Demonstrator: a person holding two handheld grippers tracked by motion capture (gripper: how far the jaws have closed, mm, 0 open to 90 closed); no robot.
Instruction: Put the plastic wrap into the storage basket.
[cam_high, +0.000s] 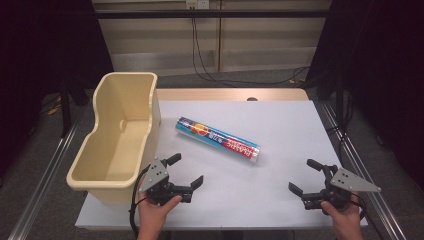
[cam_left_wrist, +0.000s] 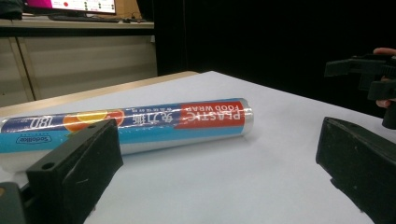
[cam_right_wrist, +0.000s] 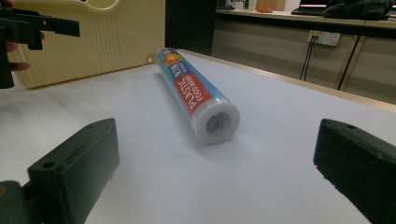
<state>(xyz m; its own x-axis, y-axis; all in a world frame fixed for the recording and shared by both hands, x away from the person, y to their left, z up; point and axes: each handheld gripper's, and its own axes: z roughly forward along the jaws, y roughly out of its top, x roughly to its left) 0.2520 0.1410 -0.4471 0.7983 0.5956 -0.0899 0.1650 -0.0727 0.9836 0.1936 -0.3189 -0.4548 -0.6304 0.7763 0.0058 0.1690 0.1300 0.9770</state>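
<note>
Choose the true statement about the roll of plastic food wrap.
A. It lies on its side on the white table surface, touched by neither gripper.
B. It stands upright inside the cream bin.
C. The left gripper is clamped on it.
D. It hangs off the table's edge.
A: the roll of plastic food wrap lies flat on the white table surface, beside the cream bin, with the open left gripper and right gripper both apart from it.

Place: lab or test room.
Evidence: black curtains (cam_high: 385, 75) at 9 and 3 o'clock; aluminium frame rails (cam_high: 40, 180); wall socket (cam_high: 196, 4) with trailing cables (cam_high: 210, 70) at 12 o'clock; monitor (cam_left_wrist: 70, 5) on side bench (cam_left_wrist: 79, 23).
</note>
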